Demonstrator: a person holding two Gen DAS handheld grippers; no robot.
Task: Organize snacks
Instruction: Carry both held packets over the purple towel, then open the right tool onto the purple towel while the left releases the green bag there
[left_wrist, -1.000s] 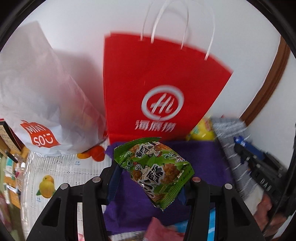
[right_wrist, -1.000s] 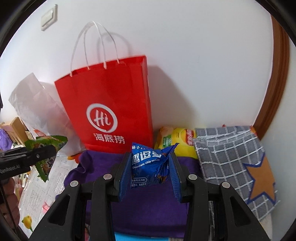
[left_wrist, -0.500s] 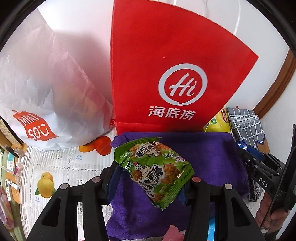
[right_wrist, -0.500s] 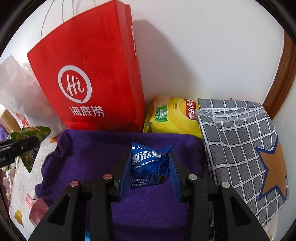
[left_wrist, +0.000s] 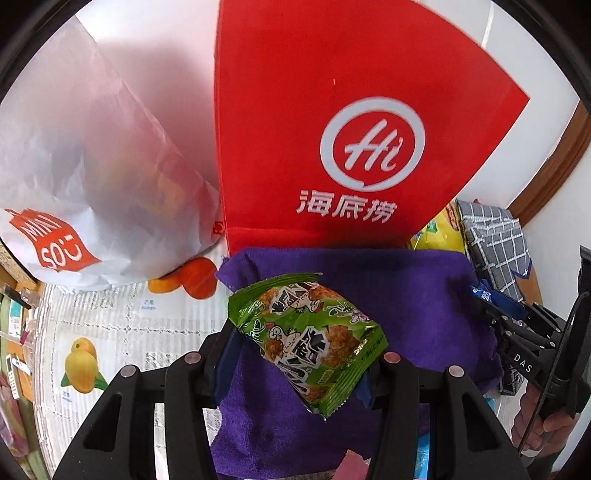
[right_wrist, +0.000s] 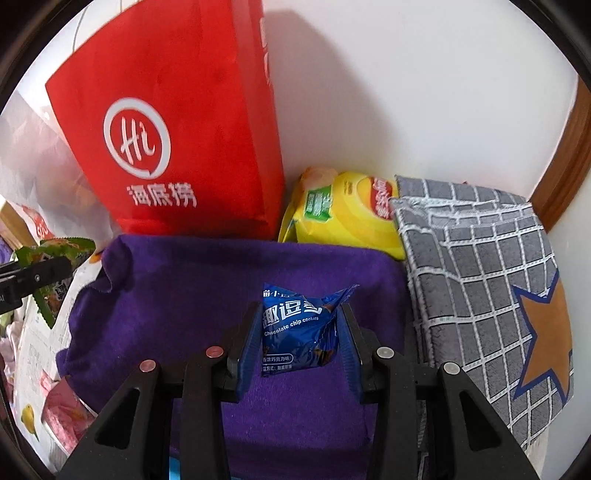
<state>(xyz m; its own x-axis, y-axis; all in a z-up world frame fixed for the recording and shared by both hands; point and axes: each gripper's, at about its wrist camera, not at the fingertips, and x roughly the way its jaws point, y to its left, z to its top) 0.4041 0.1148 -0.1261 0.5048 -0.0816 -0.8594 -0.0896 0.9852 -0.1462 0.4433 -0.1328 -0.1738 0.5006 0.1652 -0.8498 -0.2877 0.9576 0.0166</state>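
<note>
Left claw: the left gripper (left_wrist: 306, 354) pinched the green snack packet (left_wrist: 308, 341) across its middle, the packet tilted, one corner hanging below the jaws.
Right claw: the right gripper (right_wrist: 301, 332) pinched the blue cookie packet (right_wrist: 299, 326) by its sides, the crimped top poking up past the fingertips.
Where the packets were: both hung just above the purple towel (right_wrist: 184, 295), which spread ahead of and under each claw.
Handling, judged: both packets looked light, soft and air-filled, with slick film; the contents probably crush easily, so a gentle squeeze at mid-body or on a sealed edge would suit best.
Beyond the claws: a red paper bag (right_wrist: 166, 129) stood at the towel's far edge; a yellow chip bag (right_wrist: 340, 218) lay ahead and right of the right claw, touching a grey checked cloth (right_wrist: 480, 258).
Left of the left claw: a white shopping bag (left_wrist: 92, 177).
Count: small packets held, two; chip bags, one; standing bags, two; claws, two.
</note>
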